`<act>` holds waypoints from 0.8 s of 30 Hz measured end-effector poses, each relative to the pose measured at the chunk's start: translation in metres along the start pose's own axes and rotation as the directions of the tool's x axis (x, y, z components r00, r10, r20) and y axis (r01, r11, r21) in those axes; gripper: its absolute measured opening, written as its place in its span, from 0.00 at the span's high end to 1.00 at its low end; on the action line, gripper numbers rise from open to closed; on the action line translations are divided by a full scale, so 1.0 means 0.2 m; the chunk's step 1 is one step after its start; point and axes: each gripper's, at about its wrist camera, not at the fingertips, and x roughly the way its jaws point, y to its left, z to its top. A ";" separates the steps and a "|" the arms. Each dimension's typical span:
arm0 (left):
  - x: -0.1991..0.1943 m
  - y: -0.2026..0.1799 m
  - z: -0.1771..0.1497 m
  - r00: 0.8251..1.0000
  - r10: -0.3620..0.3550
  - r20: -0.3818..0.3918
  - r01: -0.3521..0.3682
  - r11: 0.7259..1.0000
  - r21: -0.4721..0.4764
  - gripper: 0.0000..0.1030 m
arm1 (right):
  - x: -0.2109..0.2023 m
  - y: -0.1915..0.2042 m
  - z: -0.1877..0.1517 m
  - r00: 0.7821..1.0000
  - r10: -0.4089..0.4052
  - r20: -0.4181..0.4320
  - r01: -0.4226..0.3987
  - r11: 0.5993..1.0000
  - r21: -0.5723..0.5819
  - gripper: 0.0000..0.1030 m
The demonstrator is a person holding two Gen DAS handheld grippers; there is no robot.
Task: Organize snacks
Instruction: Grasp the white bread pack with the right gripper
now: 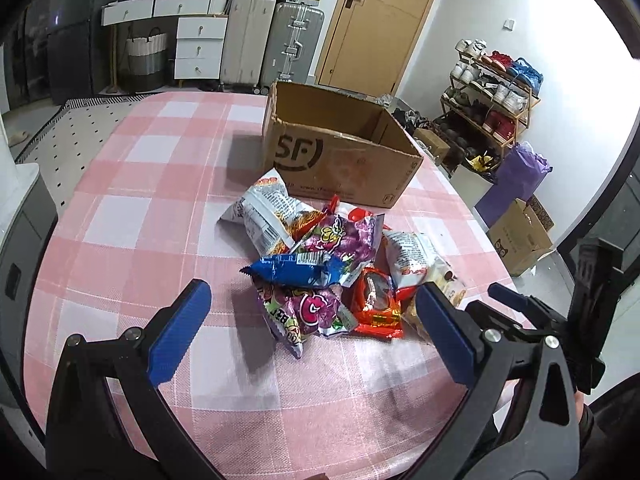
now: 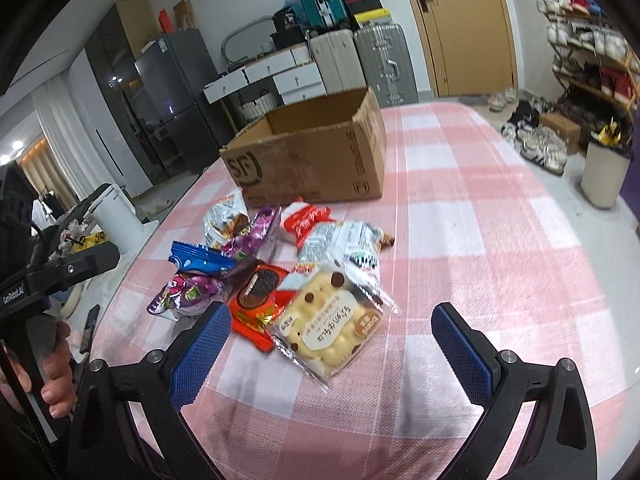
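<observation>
Open cardboard box (image 1: 344,160) on the pink checked tablecloth (image 1: 140,200), "SF" printed large and dark on its near wall, flaps up, one corner turned toward the left wrist camera. Just in front of it, a heap of snack packets, near the box but not clearly touching it. The blue wrapper (image 1: 296,270) lies on top of the pile with its long axis crosswise, one crimped end pointing left. The purple candy bag (image 1: 308,312) nearest the left gripper (image 1: 312,328) shows a big pink letter; the rest of its print is too warped to read. The orange packet (image 2: 256,300) pictures a dark round sandwich biscuit. From the right wrist view, the clear-wrapped biscuit pack (image 2: 332,328) lies closest, long axis running diagonally toward the right gripper (image 2: 332,344), with Korean script on its label. Both claws are spread wide, blue pads apart, gripping nothing and hovering over the cloth at the near edge of the pile. "GenRobot.AI" reads on the left tool's body.
</observation>
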 end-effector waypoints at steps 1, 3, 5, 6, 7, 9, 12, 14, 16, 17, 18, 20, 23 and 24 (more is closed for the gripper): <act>0.01 0.00 0.00 1.000 -0.001 -0.003 0.001 1.000 -0.001 0.01 | 0.02 -0.01 -0.01 1.000 0.007 -0.007 -0.007 1.000 0.010 0.01; 0.04 0.02 -0.02 1.000 -0.002 -0.013 0.002 1.000 -0.005 0.01 | 0.05 -0.03 -0.02 1.000 0.017 -0.020 -0.017 0.999 0.027 0.01; 0.06 0.03 -0.03 1.000 0.002 -0.024 -0.002 1.000 -0.008 0.01 | 0.09 -0.04 -0.03 0.999 0.029 -0.032 -0.028 0.999 0.040 0.01; 0.07 0.04 -0.03 1.000 0.002 -0.029 -0.003 1.000 -0.009 0.01 | 0.11 -0.05 -0.03 0.998 0.043 -0.039 -0.041 0.998 0.051 0.01; 0.09 0.04 -0.04 0.999 0.003 -0.036 -0.003 1.000 -0.012 0.01 | 0.12 -0.06 -0.04 0.998 0.053 -0.044 -0.050 0.997 0.060 0.01; 0.11 0.06 -0.05 0.999 0.003 -0.044 -0.004 1.000 -0.017 0.01 | 0.15 -0.07 -0.04 0.996 0.071 -0.052 -0.067 0.995 0.077 0.01; 0.15 0.08 -0.06 0.998 0.004 -0.058 -0.005 1.000 -0.025 0.01 | 0.19 -0.07 -0.05 0.995 0.075 -0.061 -0.071 0.995 0.072 0.01; 0.18 0.08 -0.06 0.998 0.005 -0.067 -0.007 1.000 -0.028 0.01 | 0.21 -0.06 -0.05 0.995 0.083 -0.064 -0.078 0.994 0.076 0.01; 0.19 0.09 -0.07 0.997 0.005 -0.074 -0.007 1.000 -0.029 0.01 | 0.24 -0.07 -0.05 0.994 0.086 -0.069 -0.080 0.994 0.079 0.02; 0.20 0.09 -0.07 0.997 0.005 -0.077 -0.007 1.000 -0.030 0.01 | 0.24 -0.07 -0.05 0.994 0.085 -0.071 -0.079 0.994 0.081 0.03; 0.21 0.09 -0.07 0.997 0.007 -0.079 -0.009 0.999 -0.030 0.01 | 0.25 -0.07 -0.05 0.993 0.086 -0.078 -0.079 0.993 0.083 0.05; 0.23 0.10 -0.07 0.996 0.007 -0.084 -0.010 0.999 -0.032 0.01 | 0.27 -0.06 -0.04 0.992 0.090 -0.090 -0.083 0.994 0.071 0.17; 0.24 0.11 -0.08 0.996 0.011 -0.093 -0.015 0.999 -0.036 0.01 | 0.30 -0.04 -0.04 0.990 0.088 -0.107 -0.082 0.995 0.056 0.30; 0.24 0.11 -0.08 0.995 0.010 -0.096 -0.014 0.999 -0.040 0.01 | 0.30 -0.04 -0.04 0.989 0.094 -0.111 -0.088 0.995 0.055 0.36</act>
